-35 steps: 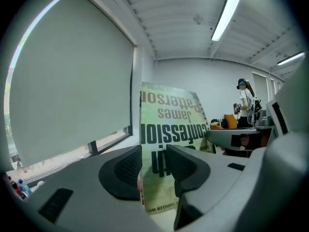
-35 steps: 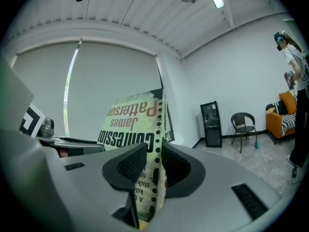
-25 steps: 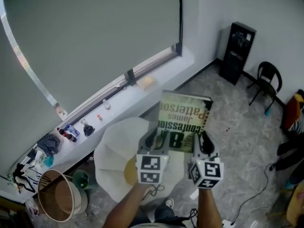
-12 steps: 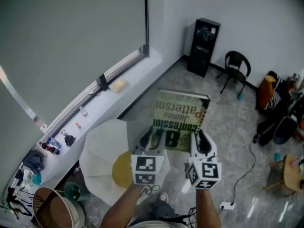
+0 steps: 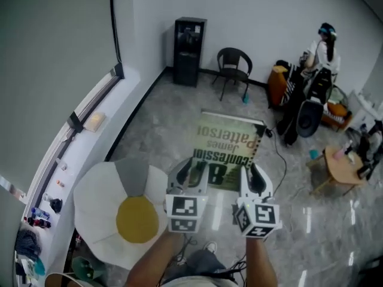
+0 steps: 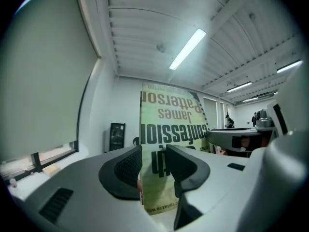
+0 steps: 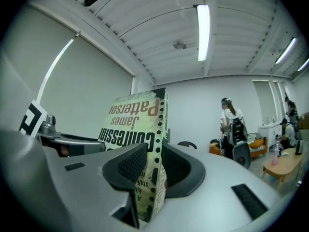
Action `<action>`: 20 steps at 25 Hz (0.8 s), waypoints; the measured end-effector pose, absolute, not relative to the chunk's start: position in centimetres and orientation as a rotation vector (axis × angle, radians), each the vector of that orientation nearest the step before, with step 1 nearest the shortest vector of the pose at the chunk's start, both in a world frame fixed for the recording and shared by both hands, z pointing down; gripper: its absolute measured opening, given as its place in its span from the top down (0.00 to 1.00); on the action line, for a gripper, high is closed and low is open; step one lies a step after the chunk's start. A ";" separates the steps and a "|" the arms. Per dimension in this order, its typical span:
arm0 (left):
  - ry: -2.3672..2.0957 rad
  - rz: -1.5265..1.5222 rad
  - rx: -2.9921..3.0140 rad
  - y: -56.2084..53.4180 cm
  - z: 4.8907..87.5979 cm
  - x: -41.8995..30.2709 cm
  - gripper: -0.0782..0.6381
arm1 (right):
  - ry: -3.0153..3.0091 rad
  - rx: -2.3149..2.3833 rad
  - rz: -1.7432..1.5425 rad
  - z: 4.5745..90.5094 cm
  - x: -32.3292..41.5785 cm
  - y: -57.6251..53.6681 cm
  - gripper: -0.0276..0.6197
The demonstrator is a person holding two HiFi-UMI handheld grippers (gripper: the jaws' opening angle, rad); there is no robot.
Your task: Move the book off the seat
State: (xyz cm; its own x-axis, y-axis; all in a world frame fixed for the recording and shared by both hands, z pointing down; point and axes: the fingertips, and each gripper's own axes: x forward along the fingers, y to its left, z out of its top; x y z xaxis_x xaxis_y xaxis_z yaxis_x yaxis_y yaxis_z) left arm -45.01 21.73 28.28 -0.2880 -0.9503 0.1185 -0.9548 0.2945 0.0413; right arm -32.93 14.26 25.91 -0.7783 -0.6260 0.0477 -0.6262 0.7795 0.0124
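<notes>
Book [image 5: 227,151] held aloft beside the egg-shaped seat [image 5: 96,190], its lower edge hidden behind left gripper [image 5: 190,173] and right gripper [image 5: 251,179]. Only the gripper views show both jaw pairs clamped on it.

- The head view looks steeply down from above the person's arms onto the floor [image 5: 155,118]. The left tongs [image 5: 191,173] and right tongs [image 5: 251,178] sit close beneath it, low in the picture.
- The left gripper view rides on the left tongs and faces along its jaws into the room. The book [image 6: 169,149] stands very near it, cover-on.
- The right gripper view looks along the right tongs' jaws and meets the same book nearly edge-on.
- All three views share the book. The head and right gripper views share the standing person [image 5: 323,40], and the head and left gripper views share the black cabinet [image 5: 188,43].
</notes>
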 end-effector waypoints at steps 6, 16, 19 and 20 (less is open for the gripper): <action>-2.282 0.069 2.031 16.1 27.8 -38.9 0.66 | -2.828 1.296 -0.005 25.7 -25.7 10.8 0.79; -2.017 0.116 2.338 3.0 27.3 -20.9 0.67 | -2.650 1.688 0.034 25.7 -6.8 1.2 0.79; -1.950 0.132 2.402 -0.8 27.3 -15.5 0.67 | -2.603 1.774 0.034 25.8 -1.2 -1.6 0.79; -1.929 0.135 2.422 -2.1 27.2 -13.4 0.67 | -2.589 1.801 0.031 25.6 0.9 -2.7 0.80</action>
